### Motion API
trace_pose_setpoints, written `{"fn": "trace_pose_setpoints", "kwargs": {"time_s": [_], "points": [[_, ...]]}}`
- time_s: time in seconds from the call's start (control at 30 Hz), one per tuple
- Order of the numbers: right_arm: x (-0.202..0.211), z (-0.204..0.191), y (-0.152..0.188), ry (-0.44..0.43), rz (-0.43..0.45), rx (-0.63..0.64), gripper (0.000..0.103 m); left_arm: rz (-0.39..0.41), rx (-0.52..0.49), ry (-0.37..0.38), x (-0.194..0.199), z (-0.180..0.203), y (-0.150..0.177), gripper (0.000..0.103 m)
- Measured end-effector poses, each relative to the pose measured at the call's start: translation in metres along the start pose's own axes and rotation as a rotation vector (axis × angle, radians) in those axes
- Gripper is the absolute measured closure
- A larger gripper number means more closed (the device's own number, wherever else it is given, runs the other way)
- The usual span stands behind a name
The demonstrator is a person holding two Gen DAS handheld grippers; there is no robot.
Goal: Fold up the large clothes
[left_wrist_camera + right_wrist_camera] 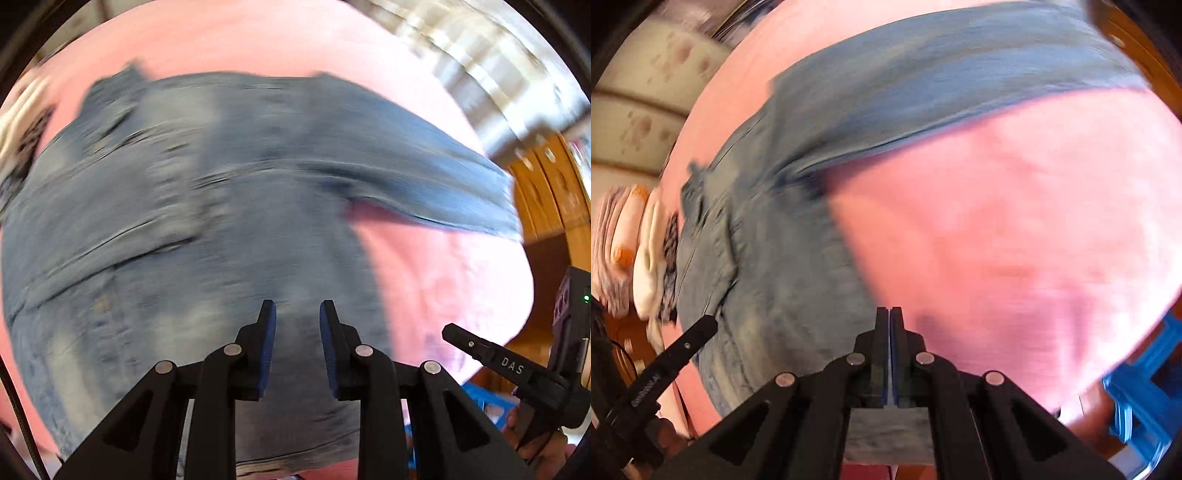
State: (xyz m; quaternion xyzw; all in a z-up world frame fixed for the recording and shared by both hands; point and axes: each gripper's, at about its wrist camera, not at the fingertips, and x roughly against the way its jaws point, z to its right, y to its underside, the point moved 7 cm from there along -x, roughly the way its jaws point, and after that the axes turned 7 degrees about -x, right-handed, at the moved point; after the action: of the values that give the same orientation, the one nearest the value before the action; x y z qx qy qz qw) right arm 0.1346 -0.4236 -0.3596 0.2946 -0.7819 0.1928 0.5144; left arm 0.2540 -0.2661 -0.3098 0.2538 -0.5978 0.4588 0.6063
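The left gripper (297, 314) hangs with jaws slightly parted and empty above the jeans (207, 206), which fill the frame's middle and left. The right gripper (890, 317) has jaws pressed together; denim shows below them, though a grip cannot be confirmed. The jeans lie spread on the pink sheet (1015, 229), probably for flat folding.

My right gripper (889, 314) points down with its blue-padded jaws pressed together, nothing visible between the tips. Below it blue jeans (798, 236) lie spread and blurred on a pink sheet (1015, 229). My other gripper (701, 326) reaches in at lower left. Folded clothes (624, 251) sit at left, a blue crate (1145, 387) at right.
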Motion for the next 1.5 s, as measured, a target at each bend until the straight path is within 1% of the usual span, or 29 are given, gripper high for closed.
{"fn": "trace_pose_setpoints", "kwargs": {"time_s": [0.17,0.23,0.33,0.4,0.43,0.47,0.53,0.57,0.6,0.63,0.67,0.7,0.77,0.83,0.93,1.0,1.13,1.23,1.27,1.3,1.37,1.4,1.43,1.5], "points": [[0.035,0.077,-0.019,0.012,0.08,-0.17,0.102,-0.017,-0.197,0.03,-0.012,0.085,-0.027,0.08],[0.046,0.107,-0.026,0.004,0.115,-0.253,0.102,-0.023,-0.251,0.047,-0.015,0.11,-0.034,0.08],[0.058,0.145,-0.035,-0.008,0.154,-0.364,0.102,-0.048,-0.366,0.064,-0.024,0.16,-0.047,0.08],[0.064,0.163,-0.042,-0.009,0.179,-0.41,0.102,-0.054,-0.436,0.075,-0.033,0.187,-0.057,0.08],[0.068,0.173,-0.048,-0.013,0.2,-0.436,0.102,-0.055,-0.46,0.077,-0.035,0.193,-0.06,0.08],[0.07,0.179,-0.052,-0.019,0.214,-0.454,0.102,-0.054,-0.509,0.074,-0.039,0.209,-0.064,0.08],[0.073,0.188,-0.064,-0.059,0.245,-0.492,0.102,-0.047,-0.559,0.067,-0.044,0.227,-0.071,0.08],[0.074,0.19,-0.07,-0.077,0.252,-0.502,0.097,-0.049,-0.58,0.07,-0.047,0.236,-0.073,0.08],[0.075,0.193,-0.079,-0.103,0.265,-0.513,0.088,-0.055,-0.591,0.076,-0.05,0.241,-0.074,0.08],[0.077,0.196,-0.088,-0.125,0.283,-0.52,0.082,-0.065,-0.597,0.081,-0.053,0.246,-0.075,0.08],[0.078,0.196,-0.095,-0.142,0.302,-0.522,0.072,-0.074,-0.601,0.087,-0.055,0.248,-0.076,0.08],[0.08,0.198,-0.105,-0.166,0.328,-0.523,0.067,-0.086,-0.605,0.093,-0.059,0.253,-0.077,0.08],[0.081,0.2,-0.123,-0.205,0.363,-0.519,0.067,-0.1,-0.62,0.091,-0.064,0.257,-0.079,0.08],[0.078,0.202,-0.146,-0.251,0.371,-0.512,0.067,-0.107,-0.629,0.084,-0.068,0.259,-0.08,0.08],[0.069,0.201,-0.167,-0.27,0.362,-0.517,0.066,-0.119,-0.618,0.086,-0.075,0.25,-0.083,0.08],[0.063,0.204,-0.182,-0.281,0.373,-0.536,0.066,-0.127,-0.603,0.093,-0.076,0.245,-0.086,0.08],[0.055,0.212,-0.201,-0.343,0.393,-0.589,0.067,-0.126,-0.586,0.094,-0.077,0.24,-0.092,0.079],[0.052,0.216,-0.208,-0.361,0.406,-0.624,0.067,-0.121,-0.566,0.093,-0.077,0.231,-0.099,0.078],[0.052,0.217,-0.211,-0.366,0.415,-0.632,0.067,-0.12,-0.555,0.092,-0.077,0.228,-0.101,0.078],[0.052,0.217,-0.213,-0.364,0.424,-0.635,0.075,-0.119,-0.545,0.09,-0.077,0.224,-0.103,0.078],[0.053,0.217,-0.216,-0.329,0.434,-0.637,0.088,-0.114,-0.521,0.089,-0.074,0.216,-0.107,0.078],[0.053,0.215,-0.217,-0.322,0.438,-0.634,0.092,-0.111,-0.505,0.089,-0.072,0.21,-0.109,0.078],[0.056,0.212,-0.218,-0.319,0.453,-0.627,0.095,-0.11,-0.493,0.089,-0.069,0.205,-0.11,0.077],[0.064,0.203,-0.218,-0.303,0.48,-0.606,0.096,-0.1,-0.464,0.087,-0.063,0.192,-0.112,0.077]]}}
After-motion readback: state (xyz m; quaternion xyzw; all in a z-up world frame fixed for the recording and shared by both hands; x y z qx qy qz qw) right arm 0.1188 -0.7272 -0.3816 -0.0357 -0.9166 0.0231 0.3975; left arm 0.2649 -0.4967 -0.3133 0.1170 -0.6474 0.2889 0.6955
